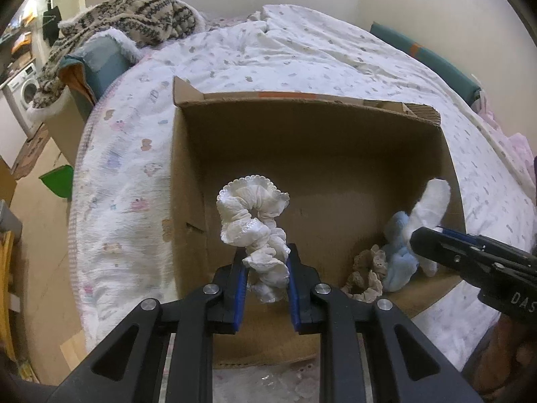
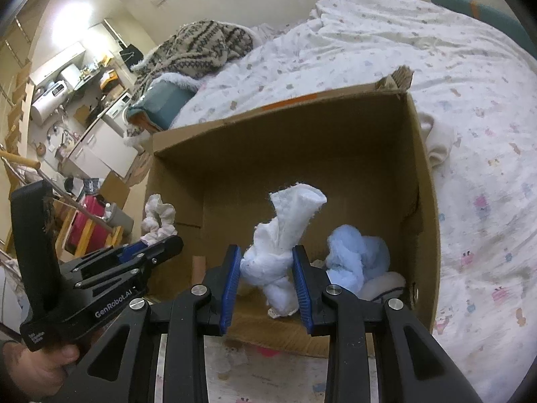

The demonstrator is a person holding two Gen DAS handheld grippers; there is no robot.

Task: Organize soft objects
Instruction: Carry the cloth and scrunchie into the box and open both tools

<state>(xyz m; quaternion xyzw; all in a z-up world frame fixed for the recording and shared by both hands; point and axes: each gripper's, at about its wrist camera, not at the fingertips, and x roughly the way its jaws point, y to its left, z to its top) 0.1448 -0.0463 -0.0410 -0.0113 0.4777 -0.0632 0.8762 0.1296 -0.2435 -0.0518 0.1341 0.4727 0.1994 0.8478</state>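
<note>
My left gripper [image 1: 265,262] is shut on a white ruffled scrunchie [image 1: 255,221], which hangs over the open cardboard box [image 1: 302,127] on the bed. My right gripper [image 2: 266,265] is shut on a knotted white sock bundle [image 2: 282,248] above the same box [image 2: 268,141]. On the box floor lie a knotted light-blue sock [image 2: 355,262], a beige lace scrunchie [image 1: 365,275] and a pale rounded item [image 2: 382,285]. The right gripper [image 1: 416,235] shows at the right of the left wrist view, and the left gripper [image 2: 167,245] with the white scrunchie [image 2: 157,218] at the left of the right wrist view.
The box sits on a bed with a white patterned quilt [image 1: 302,53]. A knitted patterned blanket [image 1: 134,13] lies over a teal cushion [image 1: 104,63] at the far left. A cream cloth [image 2: 436,144] lies beside the box's right wall. A hand [image 2: 40,366] holds the left gripper's handle.
</note>
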